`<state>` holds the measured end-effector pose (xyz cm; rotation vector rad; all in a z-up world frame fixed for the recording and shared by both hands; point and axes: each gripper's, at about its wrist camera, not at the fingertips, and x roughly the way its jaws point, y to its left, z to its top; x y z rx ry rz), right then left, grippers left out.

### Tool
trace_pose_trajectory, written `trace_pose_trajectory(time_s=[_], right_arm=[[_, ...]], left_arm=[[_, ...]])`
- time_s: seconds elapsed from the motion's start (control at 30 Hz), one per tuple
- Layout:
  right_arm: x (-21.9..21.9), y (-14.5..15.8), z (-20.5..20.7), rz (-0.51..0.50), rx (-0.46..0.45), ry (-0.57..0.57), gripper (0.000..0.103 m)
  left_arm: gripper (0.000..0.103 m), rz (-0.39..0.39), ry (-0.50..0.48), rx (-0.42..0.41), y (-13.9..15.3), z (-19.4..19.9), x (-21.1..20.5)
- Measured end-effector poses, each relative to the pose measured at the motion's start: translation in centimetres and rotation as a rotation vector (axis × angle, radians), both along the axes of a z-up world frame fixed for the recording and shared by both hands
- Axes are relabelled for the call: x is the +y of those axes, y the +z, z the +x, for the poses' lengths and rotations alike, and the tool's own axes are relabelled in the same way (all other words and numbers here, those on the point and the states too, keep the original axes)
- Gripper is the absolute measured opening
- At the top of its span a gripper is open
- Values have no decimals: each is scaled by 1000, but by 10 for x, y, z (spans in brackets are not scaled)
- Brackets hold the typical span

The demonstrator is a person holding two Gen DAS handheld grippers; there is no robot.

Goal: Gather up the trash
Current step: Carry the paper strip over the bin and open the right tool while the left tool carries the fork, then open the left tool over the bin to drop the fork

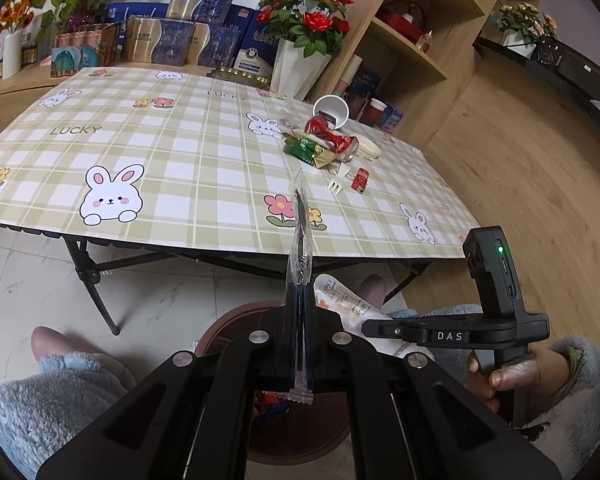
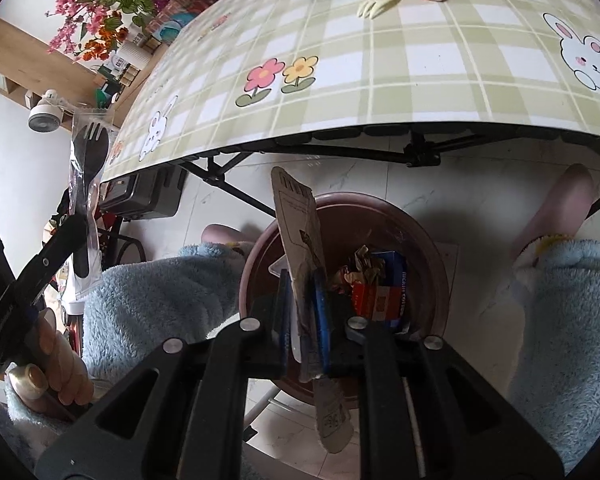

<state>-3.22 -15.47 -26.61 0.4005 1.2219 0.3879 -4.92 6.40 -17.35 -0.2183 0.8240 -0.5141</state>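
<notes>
Left gripper (image 1: 299, 344): jaws clamped on a clear sleeve (image 1: 300, 240) holding a black spork, the sleeve standing upright past the fingertips; the same sleeve (image 2: 85, 184) is seen at 9 o'clock in the right wrist view, held by that gripper (image 2: 74, 224). Right gripper (image 2: 302, 316): jaws clamped on a flat pouch (image 2: 296, 220), edge-on and pointing toward 12 o'clock; in the left wrist view the pouch (image 1: 340, 300) shows white with orange print, at 3 o'clock from the left fingertips, with the right gripper (image 1: 370, 327) on it. Bin (image 2: 428, 248): 1 round brown bin on the tiled floor, directly under both grippers, between the person's 2 knees in blue fleece; crumpled red, blue and gold wrappers (image 2: 376, 284) are held inside. The bin rim (image 1: 236, 320) is also partly seen below the left fingers. Table (image 1: 188, 152): folding, covered in a green plaid cloth with rabbits and flowers, at 12 o'clock from both grippers. Remaining on it, toward 1 o'clock in the left view: 1 tipped paper cup (image 1: 331, 110), 1 crushed red can (image 1: 332, 138), 1 green packet (image 1: 302, 150), 1 pale fork (image 1: 337, 182), 1 red lighter (image 1: 360, 180), the last 2 lying just beside each other.
</notes>
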Motion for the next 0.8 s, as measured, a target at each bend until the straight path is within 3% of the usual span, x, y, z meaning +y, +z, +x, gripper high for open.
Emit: trace_pose_trajectory(time_s=[0.07, 0.23, 0.37, 0.7, 0.8], right_arm=[[-1, 2, 0, -3, -8, -1, 28], [1, 11, -1, -42, -54, 4, 33], [1, 29, -3, -108, -142, -7, 43], [4, 57, -9, -220, -329, -44, 92], [5, 61, -8, -235, -351, -52, 96]], left_arm=[[3, 1, -3, 2, -1, 0, 0], [3, 11, -2, 20, -6, 2, -1], [3, 28, -8, 44, -12, 3, -5], [3, 60, -24, 106, -27, 4, -13], [3, 69, -28, 122, -30, 6, -16]])
